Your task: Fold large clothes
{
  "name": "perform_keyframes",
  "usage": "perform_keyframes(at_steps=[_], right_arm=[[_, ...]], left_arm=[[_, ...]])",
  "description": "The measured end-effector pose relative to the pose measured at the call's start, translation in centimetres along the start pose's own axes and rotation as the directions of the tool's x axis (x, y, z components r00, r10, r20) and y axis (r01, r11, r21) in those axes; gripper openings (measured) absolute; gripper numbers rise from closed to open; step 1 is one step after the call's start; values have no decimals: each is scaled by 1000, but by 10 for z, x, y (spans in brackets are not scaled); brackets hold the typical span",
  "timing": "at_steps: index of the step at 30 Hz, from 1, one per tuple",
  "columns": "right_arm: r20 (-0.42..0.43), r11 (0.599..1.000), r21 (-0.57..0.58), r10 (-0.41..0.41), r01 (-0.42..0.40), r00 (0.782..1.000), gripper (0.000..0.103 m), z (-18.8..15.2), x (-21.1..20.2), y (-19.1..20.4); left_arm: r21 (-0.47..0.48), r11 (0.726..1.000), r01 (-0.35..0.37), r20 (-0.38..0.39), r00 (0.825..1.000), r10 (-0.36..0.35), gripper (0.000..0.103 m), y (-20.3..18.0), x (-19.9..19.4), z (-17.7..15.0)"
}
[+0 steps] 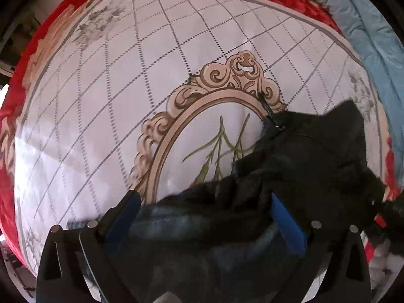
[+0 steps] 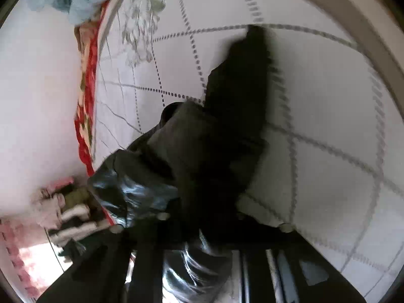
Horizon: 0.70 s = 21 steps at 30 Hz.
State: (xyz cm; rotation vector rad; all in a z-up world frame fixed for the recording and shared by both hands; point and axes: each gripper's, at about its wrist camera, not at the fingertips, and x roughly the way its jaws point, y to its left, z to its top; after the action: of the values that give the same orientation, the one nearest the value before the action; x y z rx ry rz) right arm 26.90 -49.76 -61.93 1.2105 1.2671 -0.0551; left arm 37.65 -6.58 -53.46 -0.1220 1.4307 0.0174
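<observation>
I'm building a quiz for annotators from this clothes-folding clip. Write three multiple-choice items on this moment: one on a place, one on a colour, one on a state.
1. Where does the oval scroll-framed picture lie?
A. On the white checked sheet
B. On the blue quilt
C. On the red blanket

2. What colour is the garment in the grippers?
A. Yellow
B. Black
C. White

3. How is the garment at the left gripper?
A. Lying untouched far from it
B. Bunched between its blue fingers
C. Folded flat in a neat square

Answers:
1 A: the oval frame is printed on the checked sheet.
2 B: the garment is black in both views.
3 B: its cloth fills the gap of the left gripper between the blue fingers.
</observation>
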Motion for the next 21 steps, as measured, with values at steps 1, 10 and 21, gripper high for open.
perform_keyframes(at_steps=[1, 10, 21], right_arm=[[14, 999, 27, -24, 24, 1000, 11, -12, -9, -6], [-24, 904, 33, -426, 427, 904, 41, -69, -87, -29], [-34, 814, -511, -339, 275, 940, 17, -81, 43, 150]], left_arm=[[0, 1000, -4, 7, 1000, 4, 103, 2, -9, -8], [27, 990, -140, 40, 990, 139, 103, -7, -26, -53], [-25, 992, -123, -22, 992, 122, 103, -9, 42, -11]])
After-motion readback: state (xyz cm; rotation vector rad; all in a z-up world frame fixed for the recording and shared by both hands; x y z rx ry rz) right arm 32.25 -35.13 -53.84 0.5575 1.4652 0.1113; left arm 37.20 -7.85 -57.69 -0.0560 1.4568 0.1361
